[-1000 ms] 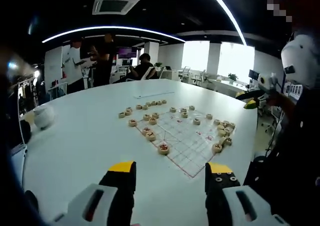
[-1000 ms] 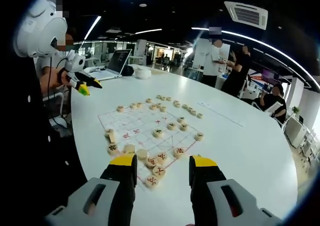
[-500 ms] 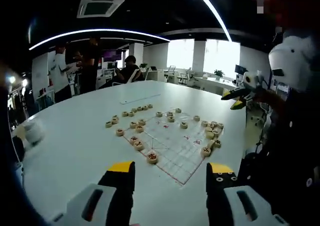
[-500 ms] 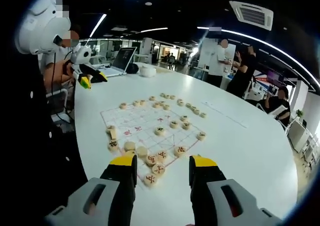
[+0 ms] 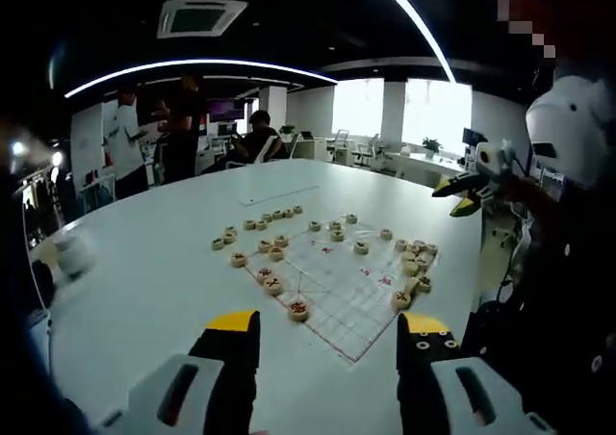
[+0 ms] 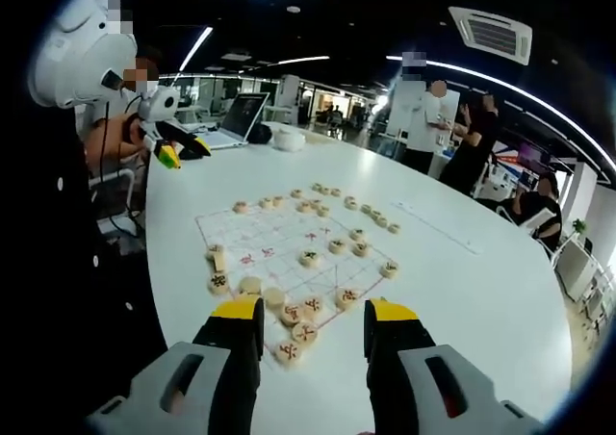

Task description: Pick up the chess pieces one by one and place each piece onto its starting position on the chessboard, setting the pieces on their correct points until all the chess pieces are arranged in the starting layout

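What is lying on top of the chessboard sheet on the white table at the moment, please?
Round wooden chess pieces lie scattered on the chessboard, several clustered at its near corner, and a row sits along its far edge. Their markings are too small to read. Both grippers hover open above the table.

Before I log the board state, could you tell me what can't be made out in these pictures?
- Chess pieces, right gripper view: markings too small to read.
- Pieces at the board's far corner, left gripper view: clustered, overlapping, uncountable.
- Cup, left gripper view: blurred at the edge.
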Available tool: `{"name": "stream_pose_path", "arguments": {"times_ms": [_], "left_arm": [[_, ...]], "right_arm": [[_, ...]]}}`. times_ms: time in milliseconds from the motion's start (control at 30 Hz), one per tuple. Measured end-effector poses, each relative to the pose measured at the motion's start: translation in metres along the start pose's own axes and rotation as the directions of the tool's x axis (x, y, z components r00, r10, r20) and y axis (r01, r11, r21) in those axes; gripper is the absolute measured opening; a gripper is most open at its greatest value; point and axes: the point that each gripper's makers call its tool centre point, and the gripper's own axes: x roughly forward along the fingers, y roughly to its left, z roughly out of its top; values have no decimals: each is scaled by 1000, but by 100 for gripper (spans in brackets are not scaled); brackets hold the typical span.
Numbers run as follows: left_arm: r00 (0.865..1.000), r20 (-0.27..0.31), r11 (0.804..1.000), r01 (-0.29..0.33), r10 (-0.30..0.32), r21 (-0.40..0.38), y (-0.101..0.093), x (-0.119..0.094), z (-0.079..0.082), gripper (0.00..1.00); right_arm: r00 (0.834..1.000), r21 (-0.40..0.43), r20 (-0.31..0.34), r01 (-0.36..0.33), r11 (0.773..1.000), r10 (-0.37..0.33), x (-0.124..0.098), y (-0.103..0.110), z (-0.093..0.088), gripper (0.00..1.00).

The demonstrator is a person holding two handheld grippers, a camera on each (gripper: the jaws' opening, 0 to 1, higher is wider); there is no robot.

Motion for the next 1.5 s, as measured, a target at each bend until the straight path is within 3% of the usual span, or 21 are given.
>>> {"name": "stream_pose_path", "arguments": {"times_ms": [267, 467, 600, 733, 1033, 1367, 1500], "left_arm": [[1000, -1, 1000, 15, -15, 21, -4, 5, 9, 58], [999, -34, 999, 2, 0, 48, 12, 18, 27, 59], [993, -115, 994, -4, 16, 109, 28, 39, 44, 58], [987, -163, 993, 22, -2, 119, 36, 66, 63, 56], [958, -286, 989, 64, -24, 130, 56, 125, 83, 53], [904, -427, 993, 71, -23, 98, 75, 191, 74, 46], [889, -458, 993, 62, -11, 96, 81, 212, 69, 43]], "right_arm": [[1000, 7, 1, 4, 1000, -4, -3, -2, -4, 42], [1000, 13, 5, 2, 1000, -2, -5, -1, -7, 42], [1000, 20, 10, 3, 1000, -3, -6, -2, -11, 42], [1000, 29, 18, 9, 1000, -10, -9, -3, -14, 42], [999, 53, 18, 38, 998, -39, -19, -7, -25, 42], [997, 78, 13, 71, 994, -72, -27, -10, -32, 42], [996, 87, 11, 87, 992, -88, -32, -11, -34, 42]]}}
